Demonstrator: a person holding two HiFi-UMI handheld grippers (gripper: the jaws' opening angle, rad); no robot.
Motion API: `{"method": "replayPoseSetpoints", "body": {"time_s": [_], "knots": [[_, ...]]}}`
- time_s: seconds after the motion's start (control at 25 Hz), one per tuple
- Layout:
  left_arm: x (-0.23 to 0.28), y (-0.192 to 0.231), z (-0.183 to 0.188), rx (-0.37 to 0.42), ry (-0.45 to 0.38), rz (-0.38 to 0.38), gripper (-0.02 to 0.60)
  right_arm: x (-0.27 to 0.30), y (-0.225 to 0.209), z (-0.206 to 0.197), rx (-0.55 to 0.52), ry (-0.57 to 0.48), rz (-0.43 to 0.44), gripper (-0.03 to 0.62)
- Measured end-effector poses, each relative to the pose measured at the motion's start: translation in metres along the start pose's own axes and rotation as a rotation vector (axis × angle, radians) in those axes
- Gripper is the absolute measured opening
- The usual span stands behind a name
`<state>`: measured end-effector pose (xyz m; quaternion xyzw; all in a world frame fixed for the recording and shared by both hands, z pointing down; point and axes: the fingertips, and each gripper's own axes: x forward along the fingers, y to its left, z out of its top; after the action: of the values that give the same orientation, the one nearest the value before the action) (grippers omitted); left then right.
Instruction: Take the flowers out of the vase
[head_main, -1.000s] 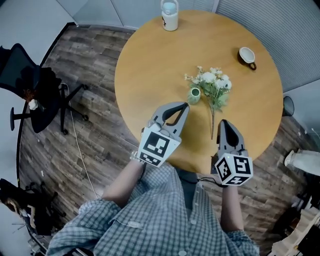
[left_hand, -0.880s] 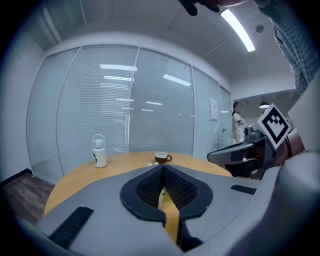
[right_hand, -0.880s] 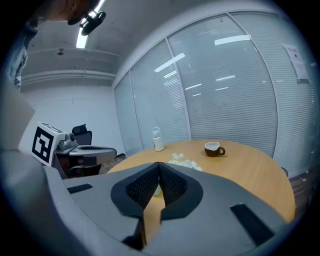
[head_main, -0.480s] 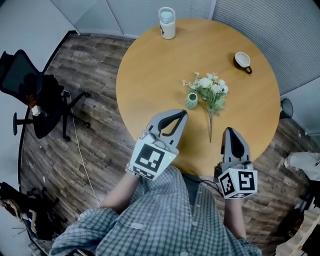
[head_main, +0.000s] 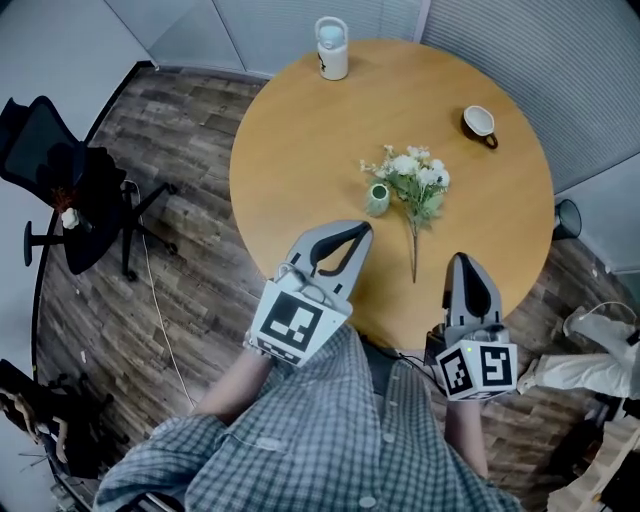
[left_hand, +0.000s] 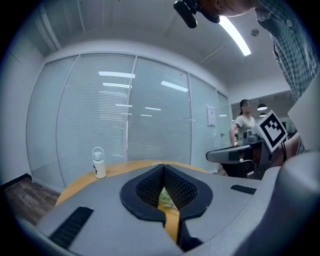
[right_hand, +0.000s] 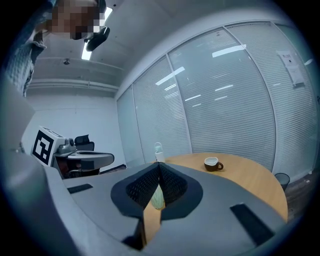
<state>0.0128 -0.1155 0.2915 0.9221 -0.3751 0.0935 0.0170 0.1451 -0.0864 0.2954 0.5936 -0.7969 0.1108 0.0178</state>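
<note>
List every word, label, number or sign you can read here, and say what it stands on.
No text is readable.
White bottle: dark mark on its side, too small to read.
Sheet on the glass wall: print too blurred to read.
Cubes on the left gripper and right gripper: black-and-white square patterns, no words.

A: Entry one, head view: what is covered?
B: Table (head_main: 300, 130): near rim masked by left gripper (head_main: 364, 229), right gripper (head_main: 462, 259) and checked shirt (head_main: 330, 440). Far bottle (head_main: 331, 48): print too small to be read.
A: Entry two, gripper views?
B: Flowers (left_hand: 164, 199): only a sliver is seen past the left jaws. Pale shape (right_hand: 158, 196) past the right jaws: cannot be identified.
</note>
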Motion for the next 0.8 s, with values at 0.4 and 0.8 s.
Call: {"method": "replayPoseSetpoints", "body": {"time_s": [0.4, 0.8], "knots": [[0.000, -0.006, 0.004, 0.001, -0.004, -0.009, 0.008, 0.005, 0.007, 0.008, -0.048, -0.005, 0.028, 0.009], [0.004, -0.015, 0.001, 0.000, 0.003, -0.049, 0.008, 0.002, 0.013, 0.004, -0.056, 0.016, 0.036, 0.009]]}}
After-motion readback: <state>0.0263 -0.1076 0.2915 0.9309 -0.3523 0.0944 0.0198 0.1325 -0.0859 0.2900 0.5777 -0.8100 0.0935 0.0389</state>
